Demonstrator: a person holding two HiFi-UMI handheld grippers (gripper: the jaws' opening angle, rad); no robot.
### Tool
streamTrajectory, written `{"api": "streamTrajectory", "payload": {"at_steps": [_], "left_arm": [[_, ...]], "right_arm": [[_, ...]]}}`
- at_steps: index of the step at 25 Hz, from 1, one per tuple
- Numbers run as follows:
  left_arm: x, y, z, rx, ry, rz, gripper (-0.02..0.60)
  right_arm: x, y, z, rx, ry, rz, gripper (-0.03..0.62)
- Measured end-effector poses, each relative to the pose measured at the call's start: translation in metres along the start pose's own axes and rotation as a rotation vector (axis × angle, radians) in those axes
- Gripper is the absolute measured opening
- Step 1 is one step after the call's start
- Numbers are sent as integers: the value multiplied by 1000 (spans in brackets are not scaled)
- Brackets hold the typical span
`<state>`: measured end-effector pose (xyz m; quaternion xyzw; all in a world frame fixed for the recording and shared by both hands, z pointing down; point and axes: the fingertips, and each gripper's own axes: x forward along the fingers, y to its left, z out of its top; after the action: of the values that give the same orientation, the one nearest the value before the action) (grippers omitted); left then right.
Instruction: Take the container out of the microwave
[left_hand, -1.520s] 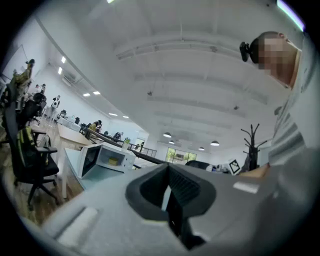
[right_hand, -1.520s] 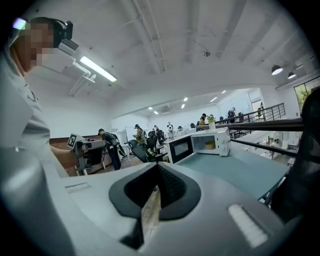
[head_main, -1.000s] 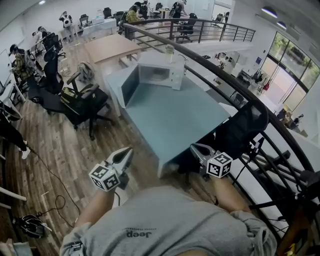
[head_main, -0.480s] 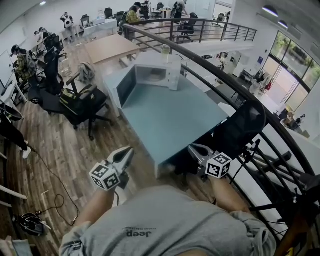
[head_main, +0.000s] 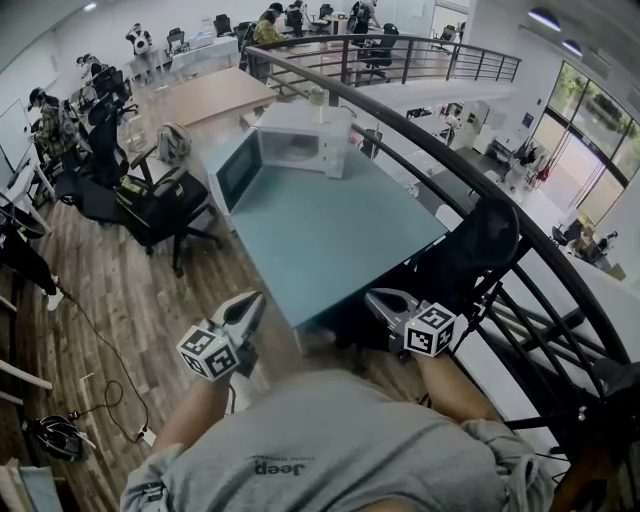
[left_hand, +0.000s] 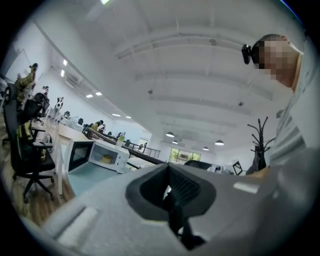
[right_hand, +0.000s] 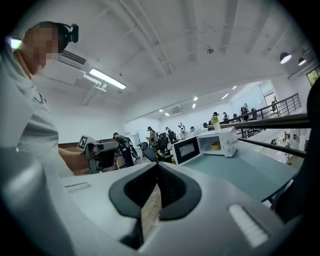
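Note:
A white microwave (head_main: 300, 135) stands at the far end of the teal table (head_main: 330, 235), its door (head_main: 232, 170) swung open to the left. A yellowish container (left_hand: 106, 159) sits inside it, also seen as the container (right_hand: 216, 146) in the right gripper view. My left gripper (head_main: 253, 302) and right gripper (head_main: 376, 298) hang side by side before the table's near edge, far from the microwave. Both point level and are shut on nothing. The left gripper (left_hand: 168, 167) and right gripper (right_hand: 157, 167) show their jaws together.
Black office chairs (head_main: 150, 200) stand left of the table and another chair (head_main: 480, 250) at its right. A curved black railing (head_main: 470, 185) runs along the right side. A bottle (head_main: 317, 97) stands on the microwave. A cable (head_main: 110, 360) lies on the wooden floor.
Both grippers have moved forward toward the table's near edge, and the table and microwave look a little larger and closer. The jaws look the same.

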<state>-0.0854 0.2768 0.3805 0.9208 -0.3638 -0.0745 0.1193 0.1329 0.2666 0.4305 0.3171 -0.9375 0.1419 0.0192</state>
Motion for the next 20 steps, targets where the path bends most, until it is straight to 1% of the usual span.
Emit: {"api": "streamTrajectory", "payload": {"at_steps": [5, 8, 10, 15, 17, 20], "left_arm": [[16, -11, -10, -7, 7, 6, 19], [23, -3, -11, -10, 14, 9, 19], [28, 10, -12, -18, 16, 9, 19], [46, 65, -9, -34, 25, -17, 20], [56, 98, -5, -33, 26, -36, 20], [78, 159, 5, -28, 31, -72, 19]], "right_arm": [[-12, -16, 0, 5, -2, 17, 6], [-4, -25, 1, 9, 2, 21, 6], [7, -33, 0, 12, 8, 19, 6], [58, -57, 5, 15, 16, 2, 6], [86, -70, 9, 13, 13, -14, 6], [136, -94, 19, 9, 7, -52, 6]]}}
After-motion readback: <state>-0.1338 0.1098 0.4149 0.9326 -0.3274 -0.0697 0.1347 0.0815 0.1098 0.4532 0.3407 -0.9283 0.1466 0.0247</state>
